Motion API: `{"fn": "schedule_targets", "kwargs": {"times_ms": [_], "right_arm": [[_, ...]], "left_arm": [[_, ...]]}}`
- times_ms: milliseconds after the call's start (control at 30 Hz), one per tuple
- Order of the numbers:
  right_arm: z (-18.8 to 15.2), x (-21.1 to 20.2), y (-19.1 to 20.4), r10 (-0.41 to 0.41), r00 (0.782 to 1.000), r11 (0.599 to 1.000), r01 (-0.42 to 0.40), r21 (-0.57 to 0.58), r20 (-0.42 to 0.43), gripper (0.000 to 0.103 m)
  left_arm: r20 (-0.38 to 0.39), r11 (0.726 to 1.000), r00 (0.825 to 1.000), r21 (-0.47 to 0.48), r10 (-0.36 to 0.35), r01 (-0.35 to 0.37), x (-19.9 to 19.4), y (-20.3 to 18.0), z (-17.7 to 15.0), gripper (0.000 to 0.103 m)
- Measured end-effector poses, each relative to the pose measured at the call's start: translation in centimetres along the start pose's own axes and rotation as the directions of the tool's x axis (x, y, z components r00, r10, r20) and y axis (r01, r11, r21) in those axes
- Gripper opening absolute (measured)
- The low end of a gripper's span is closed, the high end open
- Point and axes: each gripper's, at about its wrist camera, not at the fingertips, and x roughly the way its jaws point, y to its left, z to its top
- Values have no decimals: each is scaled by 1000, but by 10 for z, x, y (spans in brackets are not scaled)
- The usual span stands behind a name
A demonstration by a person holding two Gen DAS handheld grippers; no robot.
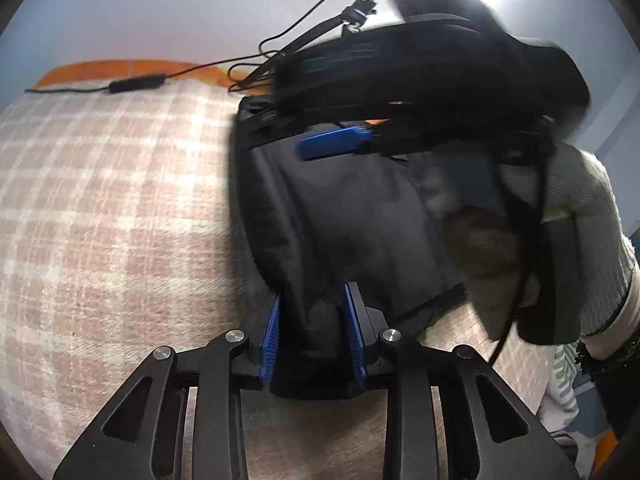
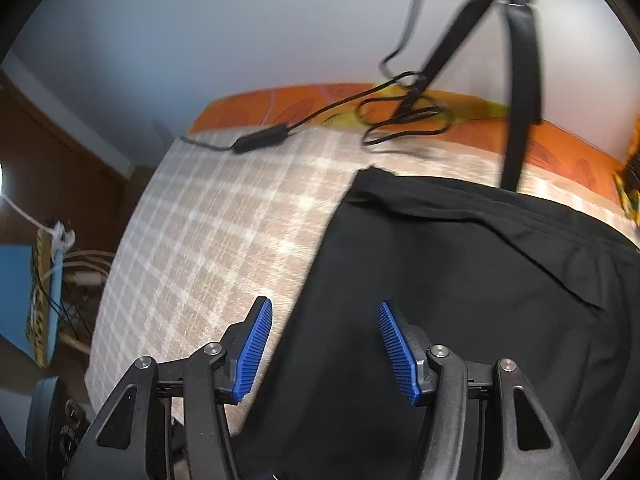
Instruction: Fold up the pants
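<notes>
- The black pants (image 1: 360,216) are shown lying on a bed covered by a pink-and-white checked blanket (image 1: 112,184), toward the side nearer the person.
- In the left wrist view, the left gripper (image 1: 312,344) is seen with its jaws closed partway onto a bunched fold at the near edge of the pants; the dark cloth fills the gap between the two blue ribbed pads (image 1: 270,344).
- In the same view, the right gripper (image 1: 336,142) is seen blurred above the far part of the pants, with one blue pad visible; whether anything is held there cannot be told from this view.
- A person's arm in a grey knitted sleeve (image 1: 580,216) is shown at the right edge behind that gripper.
- In the right wrist view, the right gripper (image 2: 326,350) is seen with its jaws spread wide and nothing between its pads (image 2: 400,354); it is placed over the left border of the pants (image 2: 460,300), where cloth meets the blanket (image 2: 208,232).
- A black cable with an inline switch (image 2: 260,140) is shown lying across the far end of the bed, beside the legs of a black tripod (image 2: 520,80).
- An orange sheet (image 2: 304,104) is visible along the far edge of the bed, below a pale wall (image 2: 200,40).
</notes>
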Motion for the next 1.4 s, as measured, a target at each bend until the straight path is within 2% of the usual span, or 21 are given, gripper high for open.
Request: {"fn": "schedule_targets", "kwargs": {"times_ms": [267, 333, 400, 500, 567, 600, 767, 833, 867, 967, 1133, 1400], "right_arm": [[8, 34, 29, -162, 984, 984, 155, -86, -78, 55], [9, 39, 30, -197, 977, 977, 189, -97, -84, 43], [8, 41, 29, -225, 971, 970, 215, -110, -81, 37], [9, 42, 26, -224, 972, 970, 215, -114, -72, 28], [10, 41, 26, -215, 974, 972, 207, -109, -68, 21], [9, 40, 24, -200, 978, 976, 193, -99, -63, 17], [6, 30, 11, -130, 991, 991, 129, -44, -30, 5], [2, 22, 8, -108, 994, 994, 108, -33, -10, 3], [0, 17, 7, -99, 995, 995, 99, -27, -1, 2], [-7, -1, 0, -54, 998, 999, 54, -2, 33, 1], [-9, -30, -10, 14, 995, 999, -19, 48, 98, 1], [-20, -82, -34, 78, 977, 991, -97, 90, 199, 1]], "left_arm": [[23, 999, 1000, 31, 7, -8, 2, -12, 3, 27], [25, 999, 1000, 45, 12, -13, 0, -15, 2, 27], [26, 998, 999, 60, 23, -24, -3, -19, -1, 27], [27, 996, 998, 68, 56, -58, -1, -21, -1, 32], [13, 995, 997, 62, 78, -78, 1, -22, -4, 48], [2, 995, 996, 53, 88, -88, 3, -22, -6, 52], [-32, 996, 996, -5, 87, -87, 16, -19, -10, 54], [-23, 997, 997, -13, 74, -75, 17, -19, -11, 50], [-14, 997, 997, -9, 70, -70, 16, -20, -12, 34], [9, 998, 998, 33, 57, -57, 13, -31, -10, 17], [53, 992, 998, 117, 34, -40, 4, -59, -5, 12], [73, 978, 997, 209, -16, 0, 0, -108, -1, 11]]}}
